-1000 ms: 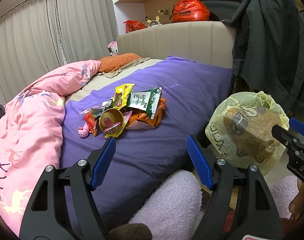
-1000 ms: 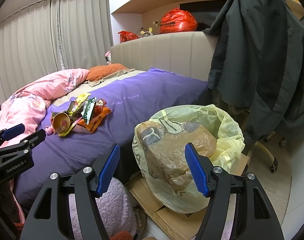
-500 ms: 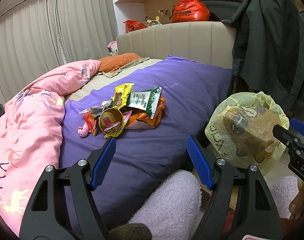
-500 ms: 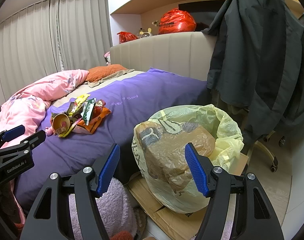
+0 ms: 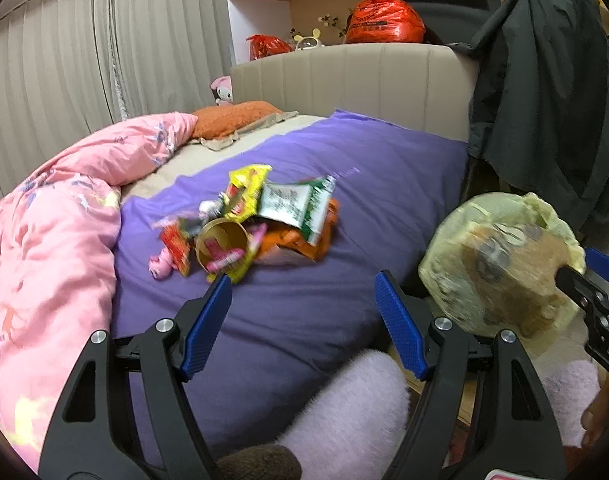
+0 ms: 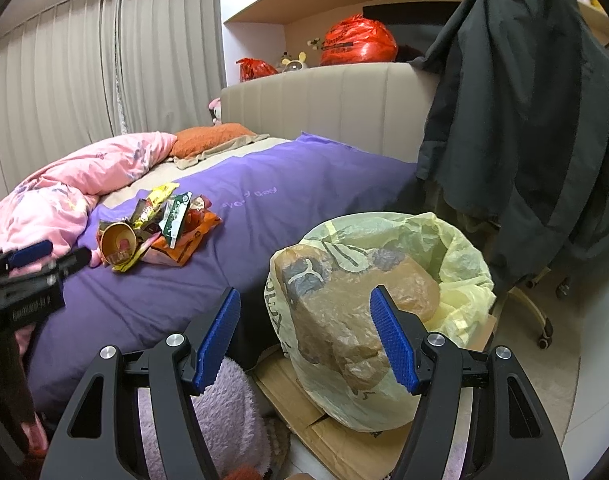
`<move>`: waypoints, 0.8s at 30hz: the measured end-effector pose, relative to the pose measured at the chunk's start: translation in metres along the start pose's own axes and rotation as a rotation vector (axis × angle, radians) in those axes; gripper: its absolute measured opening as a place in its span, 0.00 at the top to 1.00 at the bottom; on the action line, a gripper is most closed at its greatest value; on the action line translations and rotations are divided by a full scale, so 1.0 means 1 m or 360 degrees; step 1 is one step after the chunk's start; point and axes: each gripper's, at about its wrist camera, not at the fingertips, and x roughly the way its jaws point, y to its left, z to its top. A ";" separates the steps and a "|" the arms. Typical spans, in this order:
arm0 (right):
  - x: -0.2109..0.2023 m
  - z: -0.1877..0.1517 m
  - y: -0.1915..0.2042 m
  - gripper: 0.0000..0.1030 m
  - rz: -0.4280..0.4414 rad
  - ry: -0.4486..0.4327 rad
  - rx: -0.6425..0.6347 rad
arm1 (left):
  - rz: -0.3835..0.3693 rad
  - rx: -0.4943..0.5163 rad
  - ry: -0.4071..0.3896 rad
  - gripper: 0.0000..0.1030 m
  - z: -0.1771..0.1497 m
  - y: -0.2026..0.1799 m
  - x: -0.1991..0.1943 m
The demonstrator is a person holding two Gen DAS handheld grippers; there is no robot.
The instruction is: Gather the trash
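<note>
A pile of trash (image 5: 256, 228) lies on the purple bed cover: yellow, green and orange snack wrappers and a paper cup (image 5: 220, 248) on its side. The pile also shows in the right wrist view (image 6: 156, 232). A yellow trash bag (image 6: 388, 304) holding brown paper stands on the floor beside the bed; it also shows in the left wrist view (image 5: 500, 264). My left gripper (image 5: 304, 292) is open and empty, just short of the pile. My right gripper (image 6: 304, 308) is open and empty, close to the bag.
A pink duvet (image 5: 52, 240) lies left of the pile. A small pink toy (image 5: 160, 264) sits by the wrappers. A dark jacket (image 6: 516, 128) hangs on a chair right of the bag. Flattened cardboard (image 6: 304, 412) lies under the bag. A purple fuzzy slipper (image 5: 344, 412) is below.
My left gripper has moved forward toward the trash pile, which now looks nearer and blurred. My right gripper has barely moved.
</note>
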 end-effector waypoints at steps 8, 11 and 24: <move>0.043 0.008 0.029 0.38 0.0039 0.0100 -0.0073 | 0.0072 0.0059 -0.0051 0.32 0.041 0.062 0.065; 0.062 0.010 0.047 0.38 0.0059 0.0137 -0.0140 | 0.0067 0.0000 -0.0061 0.32 0.051 0.097 0.088; 0.154 0.075 0.163 0.38 0.0335 0.0132 -0.0523 | -0.0172 -0.0402 0.0223 0.30 0.009 0.219 0.172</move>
